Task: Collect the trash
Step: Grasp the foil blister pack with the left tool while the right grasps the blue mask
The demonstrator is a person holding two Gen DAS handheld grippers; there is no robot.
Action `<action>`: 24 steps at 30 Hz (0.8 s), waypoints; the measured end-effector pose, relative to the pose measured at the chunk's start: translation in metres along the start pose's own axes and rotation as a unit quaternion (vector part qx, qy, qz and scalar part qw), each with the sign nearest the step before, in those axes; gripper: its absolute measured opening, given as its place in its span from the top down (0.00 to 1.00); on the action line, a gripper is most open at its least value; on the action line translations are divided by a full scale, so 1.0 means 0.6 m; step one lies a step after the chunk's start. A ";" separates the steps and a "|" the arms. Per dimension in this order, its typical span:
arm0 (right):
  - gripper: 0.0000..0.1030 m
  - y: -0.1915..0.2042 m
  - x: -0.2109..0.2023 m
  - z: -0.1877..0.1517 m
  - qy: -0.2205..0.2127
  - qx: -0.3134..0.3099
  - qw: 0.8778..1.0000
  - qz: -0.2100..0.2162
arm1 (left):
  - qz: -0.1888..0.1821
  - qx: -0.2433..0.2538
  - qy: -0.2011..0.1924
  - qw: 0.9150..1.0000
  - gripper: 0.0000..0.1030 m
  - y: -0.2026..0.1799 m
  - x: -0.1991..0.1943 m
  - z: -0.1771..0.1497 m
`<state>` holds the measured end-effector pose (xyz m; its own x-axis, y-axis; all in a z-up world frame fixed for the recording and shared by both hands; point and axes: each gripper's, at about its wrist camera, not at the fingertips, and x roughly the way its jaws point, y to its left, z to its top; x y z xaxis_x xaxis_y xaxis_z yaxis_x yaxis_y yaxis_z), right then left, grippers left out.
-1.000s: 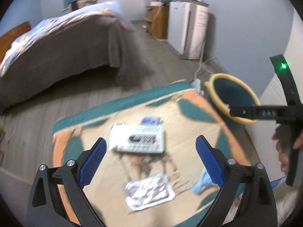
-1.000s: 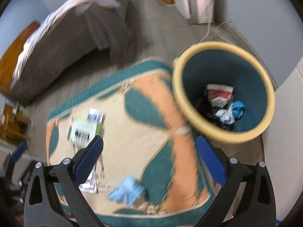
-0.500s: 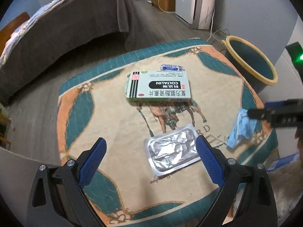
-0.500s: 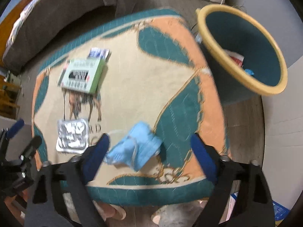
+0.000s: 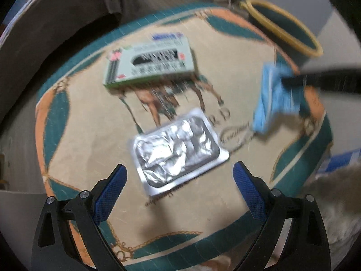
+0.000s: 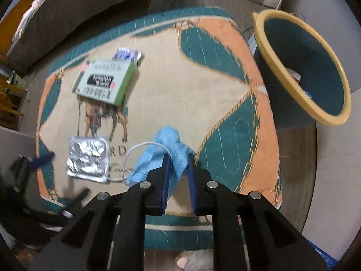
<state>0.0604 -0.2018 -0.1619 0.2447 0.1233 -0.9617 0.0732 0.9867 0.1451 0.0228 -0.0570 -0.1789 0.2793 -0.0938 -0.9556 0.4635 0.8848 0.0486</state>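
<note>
The right tool (image 6: 177, 160) has its blue pads pinched narrow on a crumpled blue face mask (image 6: 165, 148), whose white ear loop (image 6: 135, 152) trails to the tool's left over the patterned surface (image 6: 180, 85). Ahead and to this tool's right stands a teal bin with a yellow rim (image 6: 302, 67), beside the surface, with some scraps just visible inside. The left tool (image 5: 178, 176) is spread wide and holds nothing; a silver blister pack (image 5: 177, 146) lies on the surface just ahead, between its fingers. Farther ahead lies a green-and-white medicine box (image 5: 150, 64), with a small blue sachet (image 5: 167, 36) touching its far edge. A bed (image 6: 79, 6) stands beyond the surface.
</note>
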 end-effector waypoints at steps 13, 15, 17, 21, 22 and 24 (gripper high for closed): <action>0.86 -0.035 -0.066 0.074 -0.063 0.020 0.997 0.041 | 0.002 0.016 0.023 1.000 0.08 0.014 0.062 0.047; 0.86 -0.041 -0.070 0.079 -0.066 0.024 0.996 0.051 | -0.012 0.005 0.024 1.000 0.12 0.017 0.067 0.054; 0.86 -0.042 -0.074 0.085 -0.070 0.026 0.996 0.055 | -0.020 -0.001 0.022 1.000 0.21 0.017 0.065 0.057; 0.86 -0.044 -0.088 0.093 -0.083 0.028 0.994 0.062 | -0.036 0.001 0.014 0.999 0.39 0.020 0.053 0.061; 0.86 -0.045 -0.094 0.095 -0.089 0.026 0.994 0.061 | -0.036 0.005 0.013 0.999 0.40 0.019 0.051 0.060; 0.86 -0.045 -0.106 0.097 -0.101 0.021 0.993 0.057 | -0.034 0.013 0.012 0.999 0.42 0.015 0.048 0.058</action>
<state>0.0993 -0.2423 -0.0909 0.4420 0.2061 -0.8730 0.0738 0.9616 0.2644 0.0644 -0.0675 -0.1961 0.2260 -0.1419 -0.9637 0.5019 0.8649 -0.0097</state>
